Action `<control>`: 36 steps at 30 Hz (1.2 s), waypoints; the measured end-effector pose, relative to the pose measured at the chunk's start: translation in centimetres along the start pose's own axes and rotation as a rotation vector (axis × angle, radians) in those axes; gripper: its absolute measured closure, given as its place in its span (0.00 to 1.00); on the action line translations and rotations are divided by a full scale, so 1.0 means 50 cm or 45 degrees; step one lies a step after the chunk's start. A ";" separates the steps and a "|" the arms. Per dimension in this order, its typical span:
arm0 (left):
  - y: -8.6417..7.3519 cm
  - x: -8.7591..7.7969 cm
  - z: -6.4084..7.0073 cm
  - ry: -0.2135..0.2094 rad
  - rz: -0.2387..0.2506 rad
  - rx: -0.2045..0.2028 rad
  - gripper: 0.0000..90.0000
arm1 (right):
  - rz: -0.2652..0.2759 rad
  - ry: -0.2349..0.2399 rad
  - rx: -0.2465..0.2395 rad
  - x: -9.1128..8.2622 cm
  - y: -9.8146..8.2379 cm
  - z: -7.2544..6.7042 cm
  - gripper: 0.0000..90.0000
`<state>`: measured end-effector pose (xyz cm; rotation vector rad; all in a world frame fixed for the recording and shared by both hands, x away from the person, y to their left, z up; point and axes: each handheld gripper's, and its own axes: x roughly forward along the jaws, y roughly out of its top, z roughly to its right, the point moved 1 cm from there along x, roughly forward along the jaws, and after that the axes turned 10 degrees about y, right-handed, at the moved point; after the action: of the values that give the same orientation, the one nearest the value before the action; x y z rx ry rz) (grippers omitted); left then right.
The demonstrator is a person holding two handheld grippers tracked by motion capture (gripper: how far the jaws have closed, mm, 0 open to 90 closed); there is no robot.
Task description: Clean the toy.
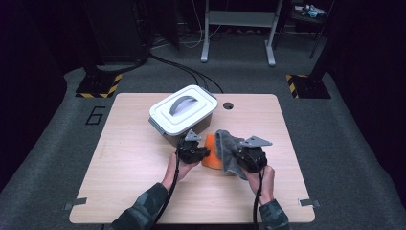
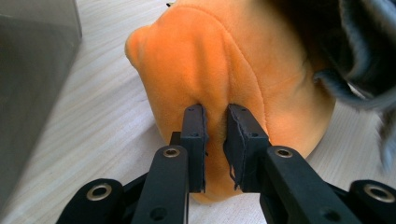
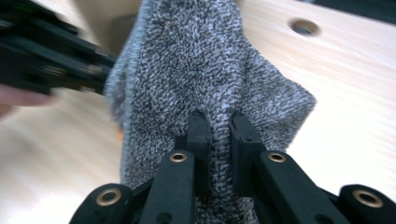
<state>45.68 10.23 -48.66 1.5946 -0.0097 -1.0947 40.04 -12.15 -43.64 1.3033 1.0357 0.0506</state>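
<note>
- Nearest the lens in the left gripper view, the left gripper (image 2: 215,140) has its jaws pinched together on a fold of the orange plush cloth (image 2: 224,70). In the right gripper view the right gripper (image 3: 219,149) is clamped the same way on a ridge of the grey speckled towel (image 3: 210,60).
- Both cloths lie bunched together near the middle of the table (image 1: 143,191), just in front of the lidded white bin (image 1: 183,111) — orange to the left, grey draped against its right side, the two touching.
- Judged from the grips, the step in hand is pulling the two cloths apart. It would go best with both pinches kept deep in the fabric and the hands drawn steadily away from each other, low over the table, so neither fold slips.
- The orange cloth's long axis seems to run away from the person, toward the bin; the grey towel's runs roughly alongside, its upper end leaning left toward the bin.
</note>
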 end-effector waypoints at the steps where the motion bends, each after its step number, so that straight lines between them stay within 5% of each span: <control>1: 0.000 0.000 0.001 0.000 0.000 -0.003 0.85 | -0.005 0.014 -0.016 0.006 0.006 -0.012 0.90; 4: 0.000 -0.001 -0.002 0.008 -0.001 0.020 0.85 | -0.038 0.021 -0.038 0.024 0.010 -0.023 0.90; 7: 0.000 -0.001 -0.003 0.003 0.007 0.017 0.85 | -0.058 0.004 -0.006 0.043 -0.002 0.001 0.90; 11: 0.003 -0.001 0.003 0.013 0.004 0.045 0.85 | -0.047 -0.013 0.046 0.033 -0.016 0.022 0.90; 21: 0.004 0.001 0.001 0.006 0.014 0.022 0.84 | -0.059 -0.077 0.099 0.020 -0.049 0.069 0.90; 30: 0.002 -0.045 0.003 -0.022 0.071 0.029 0.51 | -0.049 -0.084 0.125 0.026 -0.042 0.070 0.90; 36: -0.013 -0.033 0.023 -0.023 -0.004 0.120 0.48 | -0.047 -0.091 0.110 0.029 -0.036 0.077 0.90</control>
<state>43.66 10.49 -48.03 1.6690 -0.0718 -1.1253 42.46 -14.86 -46.31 1.3536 1.0100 -0.0690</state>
